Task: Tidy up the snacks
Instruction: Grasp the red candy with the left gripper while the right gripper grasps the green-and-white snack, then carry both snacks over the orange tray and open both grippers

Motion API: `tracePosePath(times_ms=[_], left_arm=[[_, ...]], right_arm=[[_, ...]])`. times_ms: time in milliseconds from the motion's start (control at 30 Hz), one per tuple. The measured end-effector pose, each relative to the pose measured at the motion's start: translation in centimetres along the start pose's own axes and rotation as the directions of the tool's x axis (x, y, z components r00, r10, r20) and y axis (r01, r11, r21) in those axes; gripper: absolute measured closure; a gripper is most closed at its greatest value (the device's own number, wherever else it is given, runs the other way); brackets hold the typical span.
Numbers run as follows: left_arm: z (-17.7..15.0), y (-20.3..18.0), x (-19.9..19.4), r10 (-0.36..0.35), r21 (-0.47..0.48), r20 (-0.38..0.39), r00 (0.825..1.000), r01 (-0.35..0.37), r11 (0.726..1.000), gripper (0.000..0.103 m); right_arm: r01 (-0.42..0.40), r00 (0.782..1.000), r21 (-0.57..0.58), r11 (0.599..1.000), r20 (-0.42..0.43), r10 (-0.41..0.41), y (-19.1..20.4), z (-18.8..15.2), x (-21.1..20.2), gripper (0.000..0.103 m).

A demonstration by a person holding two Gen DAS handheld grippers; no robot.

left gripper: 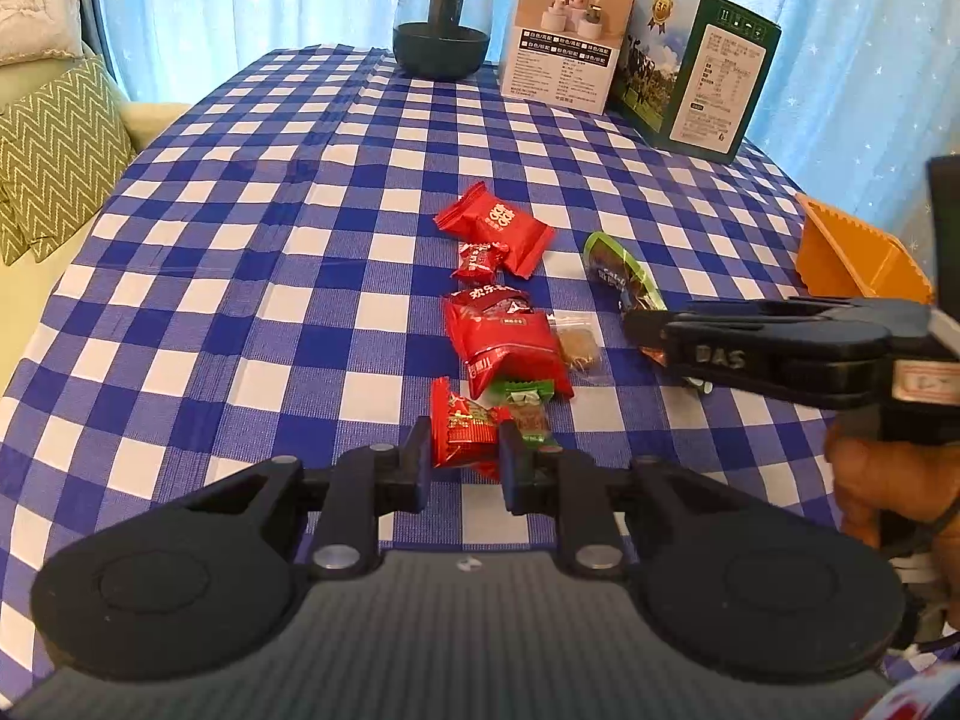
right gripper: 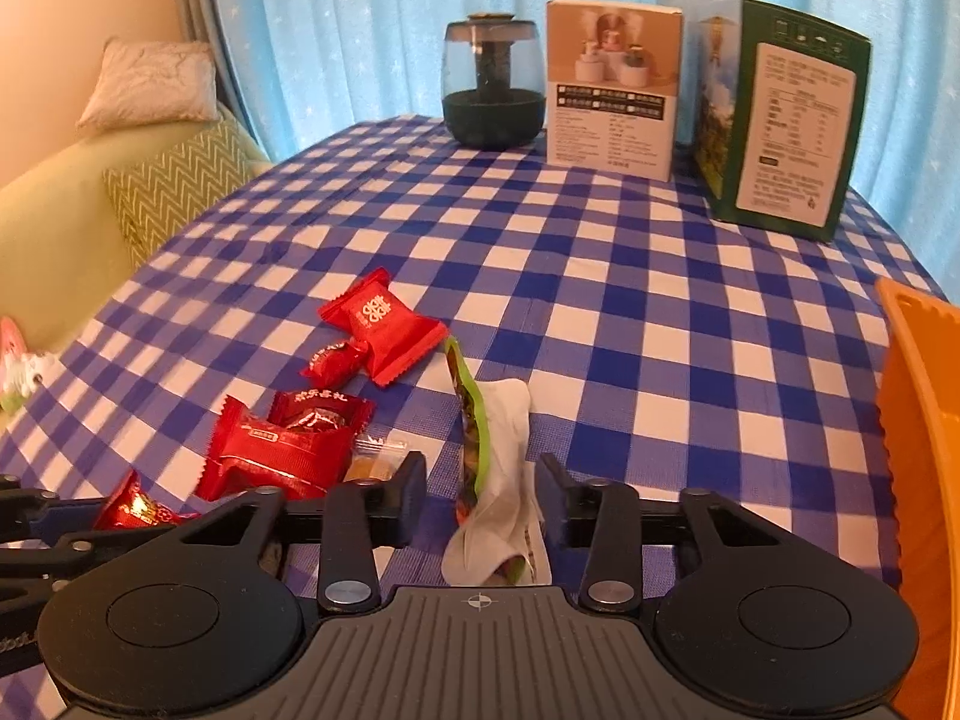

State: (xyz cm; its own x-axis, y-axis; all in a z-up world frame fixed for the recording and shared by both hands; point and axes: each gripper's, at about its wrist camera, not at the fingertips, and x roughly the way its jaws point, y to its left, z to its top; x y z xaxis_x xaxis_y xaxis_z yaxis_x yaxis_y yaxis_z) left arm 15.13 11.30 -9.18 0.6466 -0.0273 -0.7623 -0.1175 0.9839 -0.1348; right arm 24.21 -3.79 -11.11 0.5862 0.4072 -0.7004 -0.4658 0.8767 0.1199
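On the blue and white checked tablecloth [left gripper: 252, 276] the left gripper [left gripper: 465, 450] is clamped on a small red candy packet [left gripper: 459, 429], with a green wrapped candy [left gripper: 528, 405] touching its right finger. Just beyond lies a line of red snack packets [left gripper: 501, 342] and a small clear-wrapped brown sweet [left gripper: 579, 345]. The right gripper [right gripper: 480, 495] has its jaws partly open around a green-edged packet [right gripper: 474, 420], the pads not pressing on it. An orange bin [right gripper: 918, 420] stands at the right edge. At the far end stand a dark glass jar [right gripper: 492, 84], a white box [right gripper: 612, 96] and a green box [right gripper: 780, 120], well apart from the snacks.
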Motion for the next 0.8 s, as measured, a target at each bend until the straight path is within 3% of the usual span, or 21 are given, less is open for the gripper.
tracePosePath(times_ms=[167, 200, 333, 800], left_arm=[[0.2, -0.2, 0.3, 0.001, -0.003, 0.002, 1.0, -0.001, 1.0, 0.083], [0.2, -0.3, 0.3, 0.0, -0.004, 0.002, 1.0, 0.0, 1.0, 0.083], [0.1, -0.5, 0.2, -0.003, -0.005, -0.001, 1.0, 0.003, 1.0, 0.083], [-1.8, -3.0, -2.9, -0.048, 0.031, -0.013, 0.999, 0.049, 0.998, 0.083]], right_arm=[[0.043, 0.999, -0.066, 0.997, -0.02, -0.045, 0.9, -0.2, 1.3, 0.069], [0.053, 0.998, -0.075, 0.996, -0.02, -0.054, 0.9, -0.3, 1.4, 0.075], [0.038, 0.999, -0.041, 0.998, -0.019, -0.038, 0.4, -0.7, 0.5, 0.077], [0.021, 0.999, 0.144, 0.989, -0.039, -0.016, -2.1, -6.4, -9.1, 0.078]])
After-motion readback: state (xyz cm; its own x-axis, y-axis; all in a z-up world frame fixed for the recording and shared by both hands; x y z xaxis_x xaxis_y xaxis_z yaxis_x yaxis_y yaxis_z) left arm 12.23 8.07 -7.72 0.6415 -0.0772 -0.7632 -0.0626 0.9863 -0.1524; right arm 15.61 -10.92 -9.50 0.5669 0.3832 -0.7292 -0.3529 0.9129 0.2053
